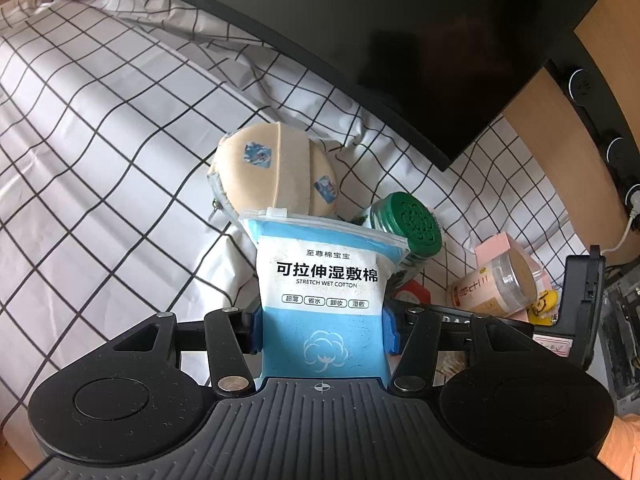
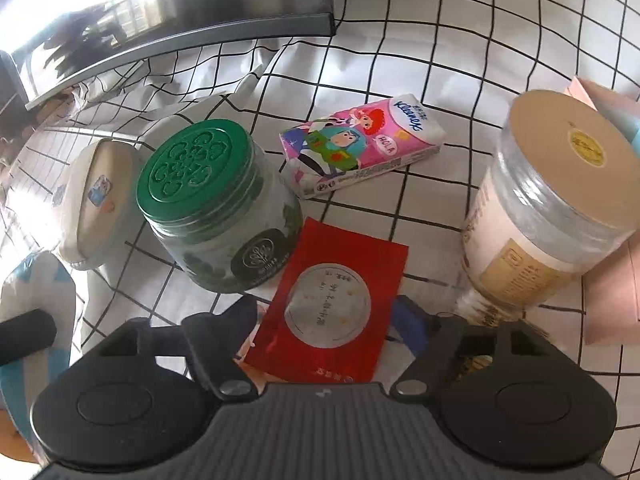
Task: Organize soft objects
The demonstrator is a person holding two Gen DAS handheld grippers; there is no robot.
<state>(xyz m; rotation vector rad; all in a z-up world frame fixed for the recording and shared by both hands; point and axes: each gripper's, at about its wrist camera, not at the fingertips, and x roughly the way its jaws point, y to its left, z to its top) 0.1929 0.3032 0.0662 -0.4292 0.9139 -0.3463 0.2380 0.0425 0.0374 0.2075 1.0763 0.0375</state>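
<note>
My left gripper (image 1: 324, 330) is shut on a blue and white bag of stretch wet cotton (image 1: 325, 284), held upright above the checked cloth. A beige round pouch (image 1: 268, 172) lies just beyond the bag; it also shows in the right wrist view (image 2: 98, 200). My right gripper (image 2: 326, 316) is shut on a red packet with a round silver window (image 2: 332, 300), low over the cloth. A pink Kleenex tissue pack (image 2: 362, 146) lies flat beyond it. The cotton bag shows at the left edge of the right wrist view (image 2: 36, 300).
A green-lidded jar (image 2: 212, 204) stands left of the red packet, also in the left wrist view (image 1: 408, 228). A clear jar with a tan lid (image 2: 552, 196) leans on a pink box (image 2: 616, 272) at right. A dark monitor (image 1: 400, 40) overhangs the white checked cloth (image 1: 100, 140).
</note>
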